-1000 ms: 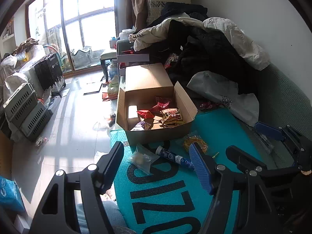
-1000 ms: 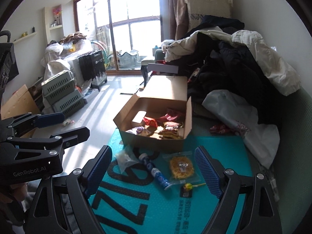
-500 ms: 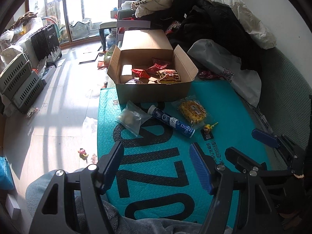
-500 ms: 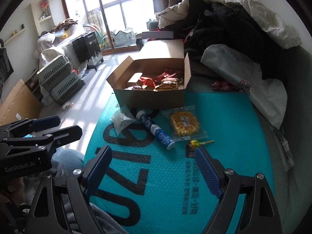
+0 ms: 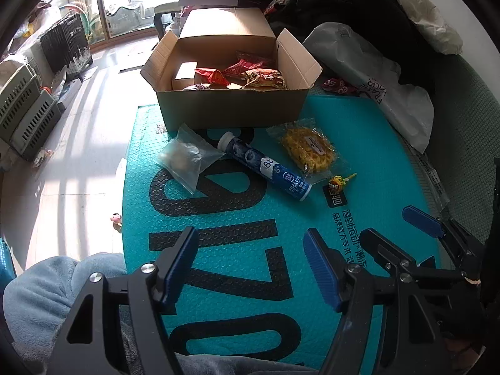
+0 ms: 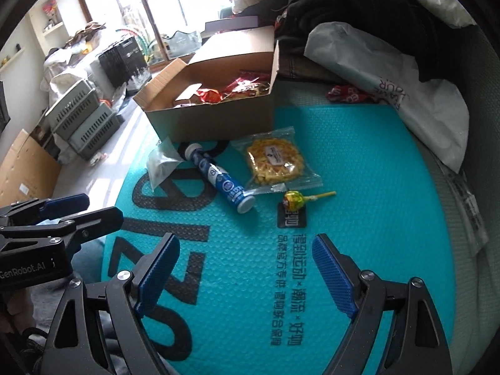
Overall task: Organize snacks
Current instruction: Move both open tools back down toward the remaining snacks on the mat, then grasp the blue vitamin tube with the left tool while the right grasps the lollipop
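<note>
Teal bubble mat (image 5: pixel 359 143) w/ black print, green sofa (image 5: pixel 462 131), tiled floor (image 5: pixel 78 118)

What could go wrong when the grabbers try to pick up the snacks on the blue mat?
The blue tube lies on its side and could roll away if nudged. The lollipop is small, with a thin stick, so it may slip the pads. The yellow snack packet could get crushed if squeezed.
</note>
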`<state>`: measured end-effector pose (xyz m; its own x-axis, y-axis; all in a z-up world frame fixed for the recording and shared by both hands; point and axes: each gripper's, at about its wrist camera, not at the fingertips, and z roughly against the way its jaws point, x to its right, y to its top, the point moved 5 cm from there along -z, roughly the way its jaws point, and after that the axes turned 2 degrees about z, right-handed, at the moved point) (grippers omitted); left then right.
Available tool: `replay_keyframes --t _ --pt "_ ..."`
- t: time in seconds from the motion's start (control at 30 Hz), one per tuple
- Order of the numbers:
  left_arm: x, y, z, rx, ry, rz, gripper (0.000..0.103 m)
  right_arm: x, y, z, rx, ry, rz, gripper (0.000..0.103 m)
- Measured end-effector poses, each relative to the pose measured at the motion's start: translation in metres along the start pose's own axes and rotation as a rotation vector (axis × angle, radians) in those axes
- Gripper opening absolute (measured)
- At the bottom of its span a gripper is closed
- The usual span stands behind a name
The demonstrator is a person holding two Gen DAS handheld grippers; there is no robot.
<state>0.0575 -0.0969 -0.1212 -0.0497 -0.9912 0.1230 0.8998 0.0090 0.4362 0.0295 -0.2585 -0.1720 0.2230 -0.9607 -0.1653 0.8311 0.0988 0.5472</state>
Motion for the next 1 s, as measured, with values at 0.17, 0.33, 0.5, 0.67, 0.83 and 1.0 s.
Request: replay_keyframes --t 0.17,0.33,0.5,0.67,0.83,1.0 --pt "0.008 0.006 -0.027 -0.045 -0.002 0.010 0.069 0.024 0.000 -0.021 -0.034 -0.009 -0.039 0.087" --pt "0.015 0.015 -0.052 -0.072 -0.023 0.015 0.069 0.047 0.003 -0.048 -0.055 -0.028 -0.075 0.087" --pt "0.022 0.028 -0.078 -0.107 -0.017 0.025 0.069 0.069 0.006 -0.080 -0.087 -0.054 -0.099 0.087" --pt "0.024 0.036 -0.099 -0.128 -0.016 0.053 0.069 0.087 0.011 -0.101 -0.106 -0.043 -0.124 0.087" --pt "0.021 0.036 -0.117 -0.165 -0.019 0.085 0.069 0.091 0.016 -0.116 -0.119 -0.034 -0.092 0.087" --pt "0.016 0.034 -0.124 -0.187 -0.030 0.119 0.069 0.085 0.024 -0.127 -0.099 -0.024 -0.017 0.088"
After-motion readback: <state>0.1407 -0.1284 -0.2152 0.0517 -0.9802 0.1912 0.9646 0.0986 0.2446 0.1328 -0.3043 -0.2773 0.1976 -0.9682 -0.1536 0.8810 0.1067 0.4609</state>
